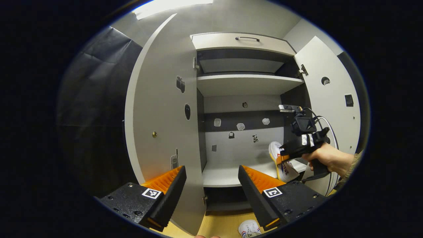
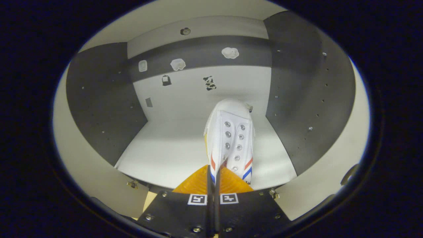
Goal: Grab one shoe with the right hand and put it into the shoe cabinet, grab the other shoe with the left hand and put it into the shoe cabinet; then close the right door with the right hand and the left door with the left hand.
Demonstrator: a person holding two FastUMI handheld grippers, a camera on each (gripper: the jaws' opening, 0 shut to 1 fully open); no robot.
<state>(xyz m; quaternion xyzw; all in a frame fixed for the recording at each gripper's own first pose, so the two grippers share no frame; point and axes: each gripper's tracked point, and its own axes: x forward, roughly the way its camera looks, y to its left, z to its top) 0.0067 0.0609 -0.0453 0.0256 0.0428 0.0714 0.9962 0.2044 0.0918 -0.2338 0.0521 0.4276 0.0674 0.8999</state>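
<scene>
White shoe point(image 2: 231, 138): being held by its heel edge over the cabinet's point(image 1: 244, 84) lower shelf point(image 2: 172, 152), toe pointing inward.
Right gripper point(image 2: 214, 175): jaws being pressed together on the shoe.
Left gripper point(image 1: 211, 185): jaws being kept wide apart, nothing between them.
Second shoe point(image 1: 249, 228): lying on the floor before the cabinet.
Doors: both standing open.

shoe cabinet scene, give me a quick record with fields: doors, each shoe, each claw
doors: left door and right door of the shoe cabinet both open
first shoe: white sneaker held above the middle shelf, toe pointing in
second shoe: white sneaker on the floor in front of the cabinet
right claw: shut on the first shoe
left claw: open, holding nothing
</scene>
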